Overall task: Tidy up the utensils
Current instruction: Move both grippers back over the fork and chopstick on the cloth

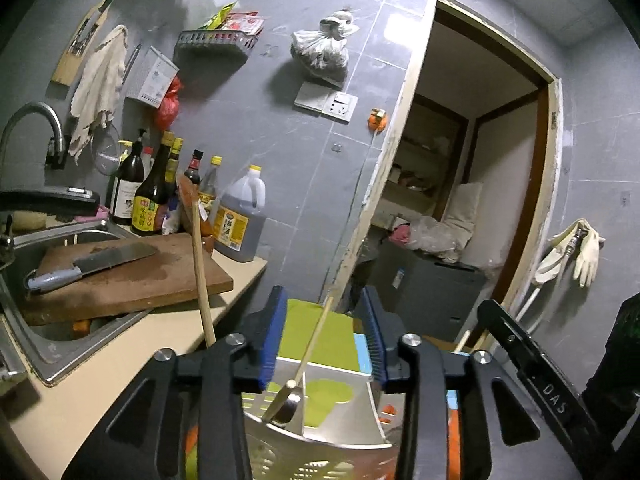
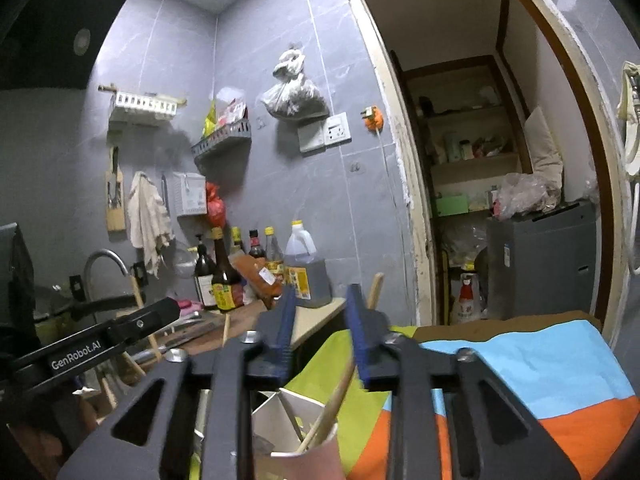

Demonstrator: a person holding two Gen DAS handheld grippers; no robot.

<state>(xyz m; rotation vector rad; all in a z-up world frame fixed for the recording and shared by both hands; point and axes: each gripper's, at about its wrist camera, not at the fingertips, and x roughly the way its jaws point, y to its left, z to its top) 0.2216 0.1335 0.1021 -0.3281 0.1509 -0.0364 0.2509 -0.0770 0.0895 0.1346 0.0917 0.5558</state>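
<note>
My left gripper (image 1: 324,304) is open over a perforated metal holder (image 1: 320,452). A thin wooden-handled ladle (image 1: 310,354) leans in the holder and rises between the blue pads without touching them. A second wooden-handled spatula (image 1: 202,276) stands up just left of the left finger. My right gripper (image 2: 320,300) is open above a pink cup (image 2: 316,460) with a white divider. A wooden stick (image 2: 334,400) leans out of that cup along the right finger; contact is unclear. Each gripper's black arm shows in the other's view, the right arm (image 1: 520,356) and the left arm (image 2: 112,340).
A green, blue and orange cloth (image 2: 540,380) covers the surface under both containers. To the left are a steel sink (image 1: 60,344), a wooden cutting board (image 1: 140,280) with a cleaver (image 1: 92,266), and sauce bottles (image 1: 240,216) against the tiled wall. A doorway (image 1: 460,160) opens on the right.
</note>
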